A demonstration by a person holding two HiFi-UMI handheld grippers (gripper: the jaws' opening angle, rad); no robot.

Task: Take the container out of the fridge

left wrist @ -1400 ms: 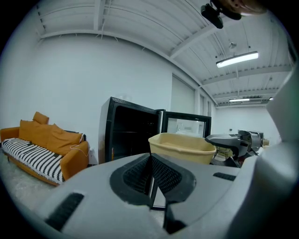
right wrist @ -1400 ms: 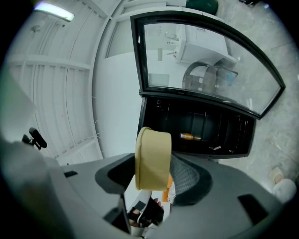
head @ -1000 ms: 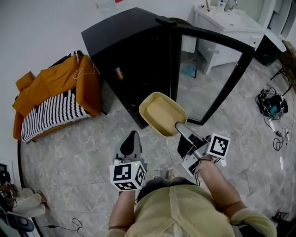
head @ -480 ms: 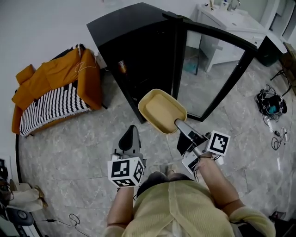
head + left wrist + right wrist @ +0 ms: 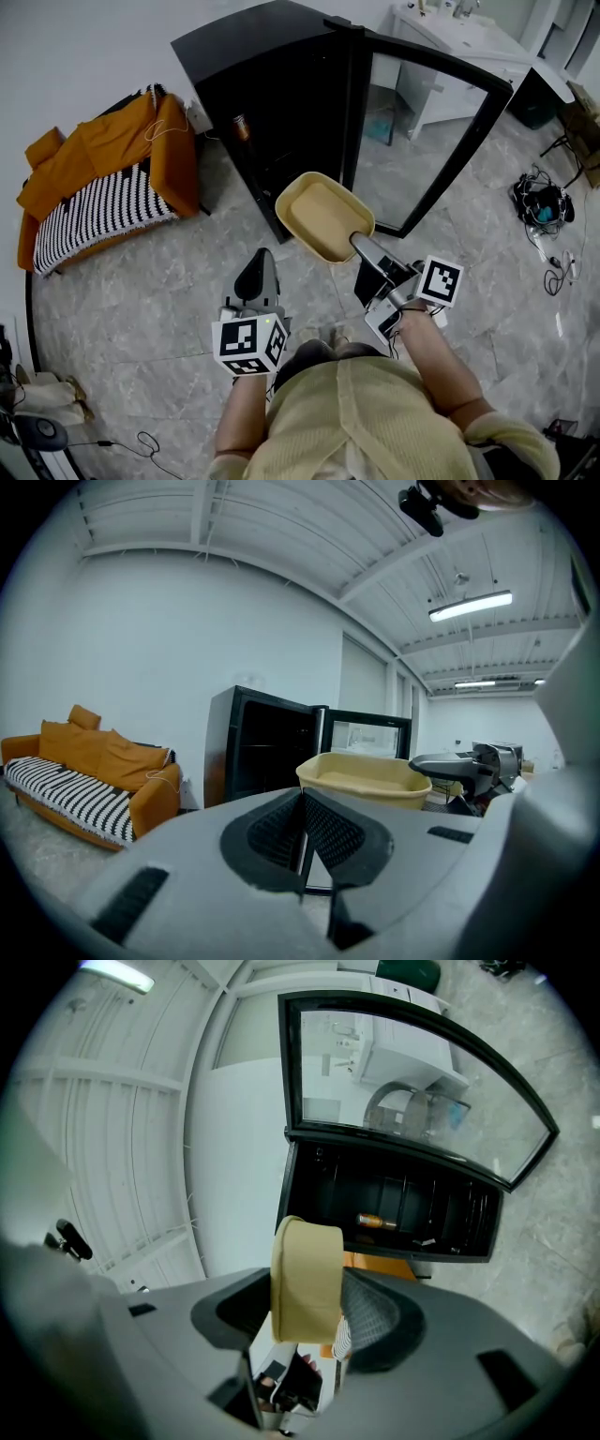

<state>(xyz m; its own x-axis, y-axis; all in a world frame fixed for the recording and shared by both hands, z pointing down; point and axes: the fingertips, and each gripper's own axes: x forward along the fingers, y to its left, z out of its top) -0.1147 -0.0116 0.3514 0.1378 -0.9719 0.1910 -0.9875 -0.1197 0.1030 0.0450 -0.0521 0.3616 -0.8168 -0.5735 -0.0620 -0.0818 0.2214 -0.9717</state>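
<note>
Over the last second little changes. The container (image 5: 323,217), a shallow cream tub, stays clamped in the right gripper (image 5: 359,244) and hangs just in front of the fridge (image 5: 272,84), fully clear of its dark inside. The fridge and its glass door (image 5: 427,131), swung wide open, slide only a little in the head view, as if the person is easing back a touch. I judge the removal as good as done: what is left is to carry the tub away or set it down, and perhaps to close the door. The right arm reaches forward toward the fridge with the gripper pointing at the opening. Its jaws stand wide but are pressed on the tub's rim and wall, so the tub sits roughly level over the floor (image 5: 141,281). The left gripper (image 5: 260,277) is held lower and nearer the body, on the fridge's open side. Its jaws are closed together with nothing between them. A small bottle (image 5: 241,127) remains on a shelf inside the fridge.
</note>
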